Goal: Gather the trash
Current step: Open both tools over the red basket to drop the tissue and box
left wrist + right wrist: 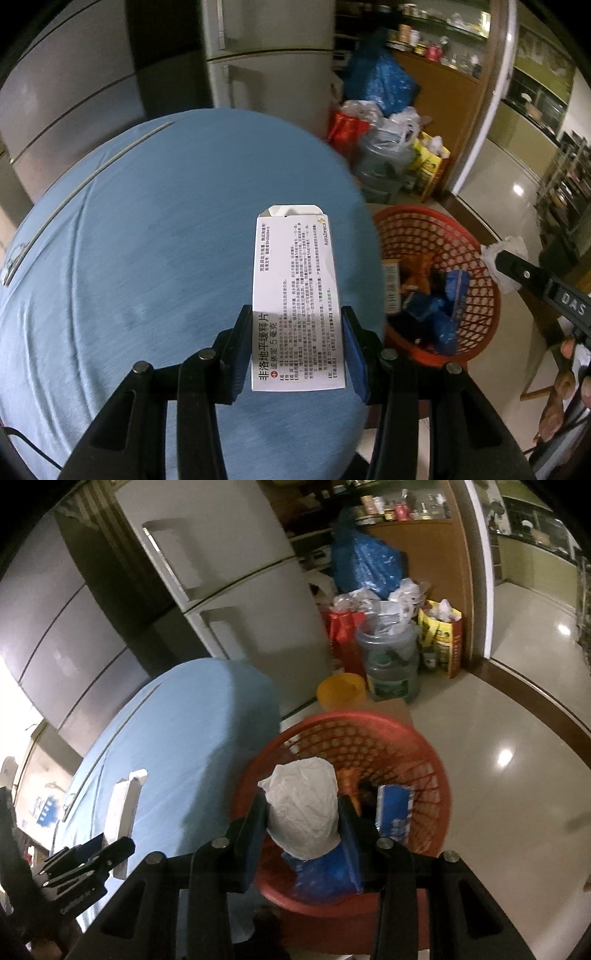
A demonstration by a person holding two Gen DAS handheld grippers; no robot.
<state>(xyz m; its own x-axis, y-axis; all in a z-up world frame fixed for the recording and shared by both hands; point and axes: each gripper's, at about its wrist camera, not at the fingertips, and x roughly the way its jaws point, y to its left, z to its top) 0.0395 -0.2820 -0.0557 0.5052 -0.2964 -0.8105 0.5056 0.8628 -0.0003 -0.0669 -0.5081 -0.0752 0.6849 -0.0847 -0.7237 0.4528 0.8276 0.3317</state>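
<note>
The left gripper [297, 350] clamps a white medicine carton [295, 295] by its near end, its far flap open, over the blue-covered table [147, 240] that stands beside the red basket [424, 760]. The right gripper [303, 834] pinches a crumpled white paper wad [303, 808] directly above that basket — inside lie blue wrappers [393, 808] and an orange piece (blurred, hard to name). Just beyond the basket stands a yellow bucket [341, 692], then a clear water jug [391, 664] stuffed with plastic, and coloured bags [365, 565] — farther behind, left of the basket, a pale refrigerator [236, 590].
</note>
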